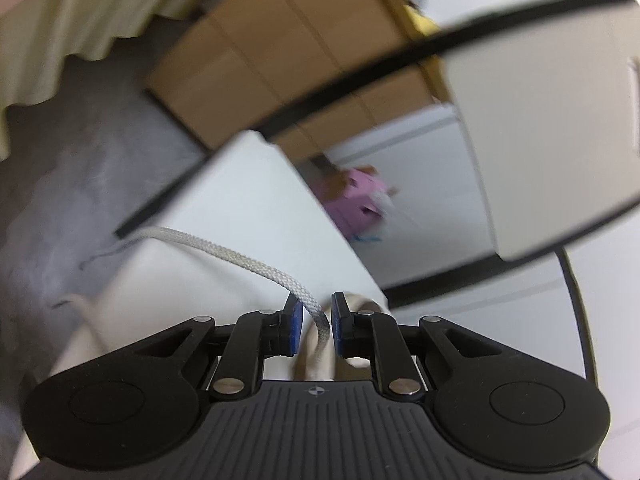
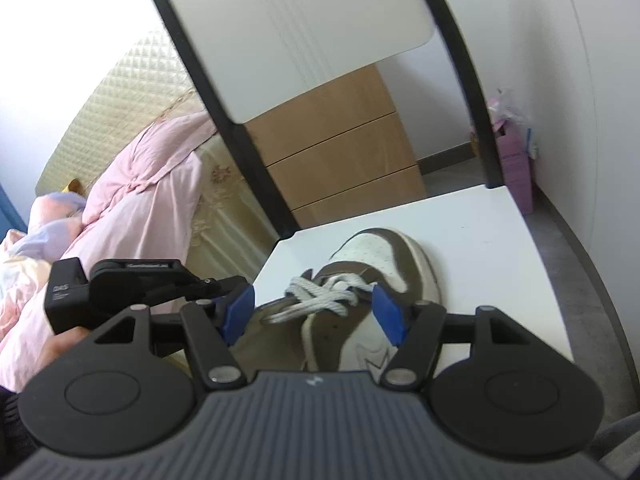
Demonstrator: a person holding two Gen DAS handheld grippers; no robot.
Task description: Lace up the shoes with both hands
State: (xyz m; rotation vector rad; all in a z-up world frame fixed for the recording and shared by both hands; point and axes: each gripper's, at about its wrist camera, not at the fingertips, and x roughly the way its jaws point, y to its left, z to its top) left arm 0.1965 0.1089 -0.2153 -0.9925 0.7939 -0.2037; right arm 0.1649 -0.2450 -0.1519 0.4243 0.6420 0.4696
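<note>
Shoe (image 2: 360,280) sits on the white seat of the chair (image 2: 480,232), toe toward the chair back, brown-and-white upper, grey-white lace (image 2: 320,296) crossed over the tongue. Right tool (image 2: 316,314) hangs just over the shoe's near end, blue pads (image 2: 390,314) spread wide either side of the lacing, nothing pinched: released. Left tool (image 2: 132,288) shows in the right wrist view just off the left edge of the chair seat, level with the shoe's laced part, a hand (image 2: 60,348) under it. In the left wrist view the left tool (image 1: 316,330) has its blue pads (image 1: 295,330) drawn close with a lace strand (image 1: 240,252) running between them, then out taut across the chair seat (image 1: 248,200) and over its edge. The strand lies against the left pad, with a thin gap still showing on the right pad's side; I can't tell if it's truly clamped. That view is motion-blurred. Behind the chair: wooden drawer unit (image 2: 340,160). Left of the chair: bed with pink bedding (image 2: 140,200). Right of the chair, against the wall: pink box (image 2: 516,164). Grey floor (image 1: 80,160) below the seat.
</note>
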